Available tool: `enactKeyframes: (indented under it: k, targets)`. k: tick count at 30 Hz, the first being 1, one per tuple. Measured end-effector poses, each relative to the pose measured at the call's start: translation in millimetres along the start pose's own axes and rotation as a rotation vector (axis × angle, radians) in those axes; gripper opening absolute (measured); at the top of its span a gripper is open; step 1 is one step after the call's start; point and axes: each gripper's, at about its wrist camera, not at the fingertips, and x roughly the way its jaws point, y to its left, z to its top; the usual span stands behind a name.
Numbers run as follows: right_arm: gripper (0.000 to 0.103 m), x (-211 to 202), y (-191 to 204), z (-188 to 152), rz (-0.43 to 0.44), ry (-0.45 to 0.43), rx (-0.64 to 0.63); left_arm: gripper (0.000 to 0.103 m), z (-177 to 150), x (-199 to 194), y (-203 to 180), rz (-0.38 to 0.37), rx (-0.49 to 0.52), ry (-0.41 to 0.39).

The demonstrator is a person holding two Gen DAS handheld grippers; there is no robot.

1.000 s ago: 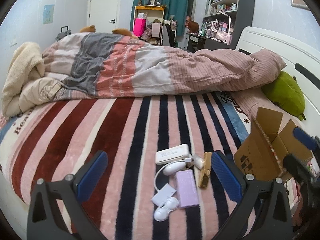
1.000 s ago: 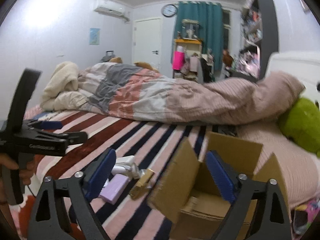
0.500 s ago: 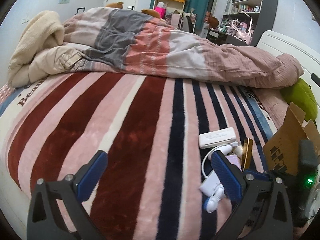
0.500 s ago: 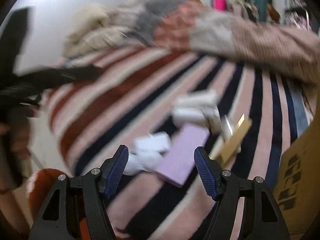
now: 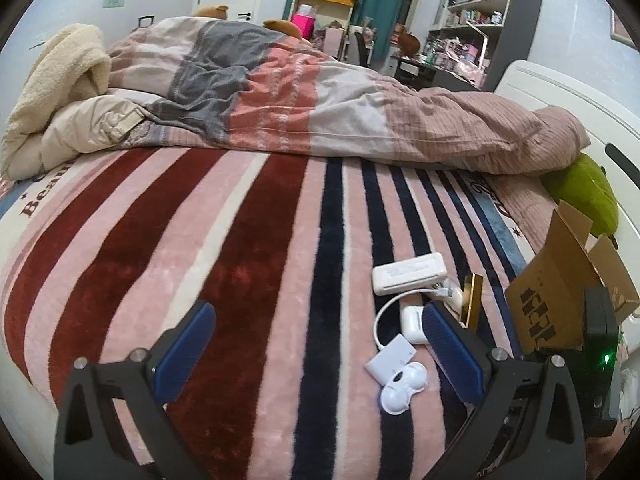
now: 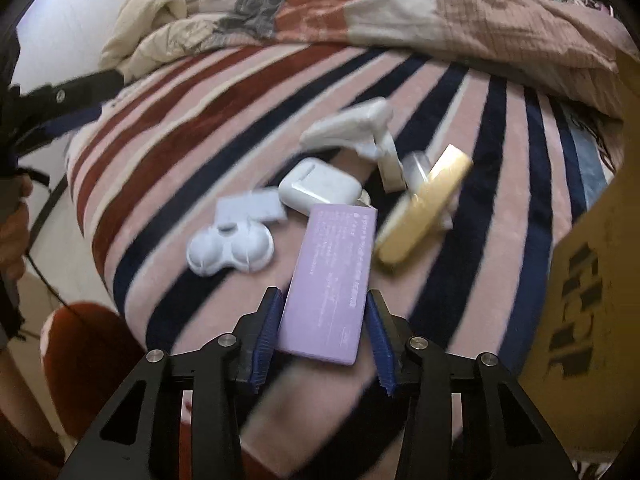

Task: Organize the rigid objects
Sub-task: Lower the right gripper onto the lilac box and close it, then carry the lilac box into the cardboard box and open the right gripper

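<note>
Right tool lines up on the purple box

Right tool [image 6: 322, 338] part-open, fingers either side of the purple box [image 6: 330, 276] lying flat on the bed [image 5: 240, 280], nothing gripped yet; box looks stiff, light, smooth-sided, so squeeze its long edges; left tool [image 5: 316, 356] wide open, empty; cardboard carton [image 5: 560, 296] waits nearby.

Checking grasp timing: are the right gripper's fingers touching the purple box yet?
Cannot tell. Right wrist view shows the right gripper straddling the purple box, but motion blur hides any contact.

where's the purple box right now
In the right wrist view, the purple box lies on the striped blanket between the right hand-held gripper fingers, beside the gold bar.
</note>
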Motion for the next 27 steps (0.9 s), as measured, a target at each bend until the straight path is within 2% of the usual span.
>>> enactKeyframes:
  k: [3, 5, 6, 8, 13, 17, 20, 22, 23, 25, 26, 27]
  targets:
    - [0.048, 5.2, -1.8, 6.9, -0.021, -0.039, 0.021, 0.102, -1.7, 4.5, -4.2, -0.021, 0.014, 0.018]
    - [0.049, 19.0, 1.1, 11.6, -0.037, -0.012, 0.003, 0.102, -2.4, 6.5, -6.8, -0.033, 0.019, 0.030]
    - [0.037, 22.2, 3.3, 10.7, -0.051, 0.000, -0.014, 0.102, -3.4, 6.8, -9.1, -0.041, 0.026, 0.036]
    - [0.033, 18.7, 5.1, 5.7, -0.075, 0.001, -0.047, 0.102, -4.8, 6.6, -14.3, -0.070, 0.036, 0.045]
    - [0.033, -25.1, 5.3, -16.1, -0.026, -0.037, -0.056, 0.102, -6.8, 8.1, -31.8, -0.224, 0.035, 0.086]
    - [0.033, -66.1, 12.8, -17.1, 0.025, -0.144, -0.097, 0.102, 0.5, 1.7, -52.6, -0.406, 0.034, 0.103]
    - [0.033, -94.3, 21.6, -3.7, 0.083, -0.239, -0.132, 0.100, 16.5, -8.0, -72.6, -0.514, 0.064, 0.093]
    - [0.033, -112.5, 21.4, 7.9, 0.092, -0.300, -0.149, 0.085, 30.5, -13.7, -87.2, -0.561, 0.087, 0.088]
    - [0.033, -122.1, 19.2, 11.1, 0.092, -0.330, -0.151, 0.081, 38.7, -16.2, -96.8, -0.592, 0.103, 0.090]
    - [0.033, -140.3, 9.3, 16.8, 0.090, -0.385, -0.148, 0.058, 54.8, -20.0, -120.7, -0.653, 0.145, 0.094]
    - [0.033, -145.0, 4.0, 18.5, 0.089, -0.398, -0.143, 0.052, 64.8, -20.7, -138.8, -0.697, 0.181, 0.100]
    - [0.033, -153.8, -7.2, 18.9, 0.086, -0.418, -0.127, 0.042, 71.3, -20.4, -151.4, -0.725, 0.206, 0.108]
